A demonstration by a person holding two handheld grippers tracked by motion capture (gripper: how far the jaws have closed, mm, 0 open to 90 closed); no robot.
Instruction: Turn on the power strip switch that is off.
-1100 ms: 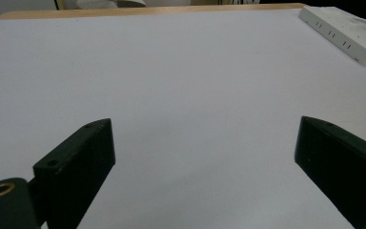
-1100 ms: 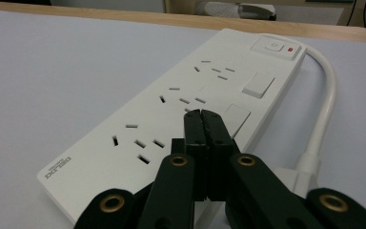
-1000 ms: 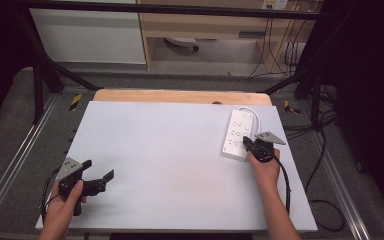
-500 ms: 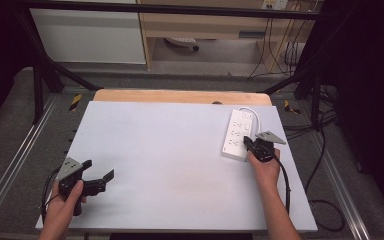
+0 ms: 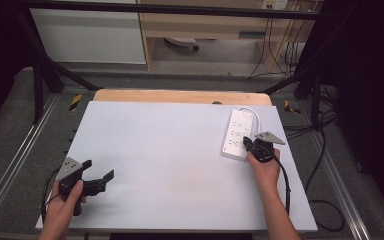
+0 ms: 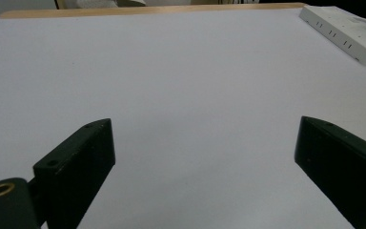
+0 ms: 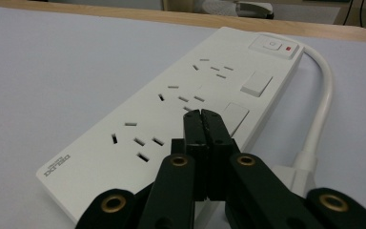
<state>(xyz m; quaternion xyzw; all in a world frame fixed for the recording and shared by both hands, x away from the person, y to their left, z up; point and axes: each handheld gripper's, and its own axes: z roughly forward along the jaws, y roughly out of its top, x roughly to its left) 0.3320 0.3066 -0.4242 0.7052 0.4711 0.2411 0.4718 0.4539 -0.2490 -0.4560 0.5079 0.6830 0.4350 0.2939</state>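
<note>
The right gripper (image 7: pixel 204 114), jaws pressed together, hovers over the power strip (image 7: pixel 181 109), perhaps touching it; the left gripper (image 5: pixel 96 176) waits spread, near left.

Glossy white plastic power strip (image 7: pixel 171 109)

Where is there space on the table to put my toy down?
The table is bare across its whole middle, between the left gripper and the white power strip. The one crowded spot is the far right, where the right gripper sits over the strip.
</note>
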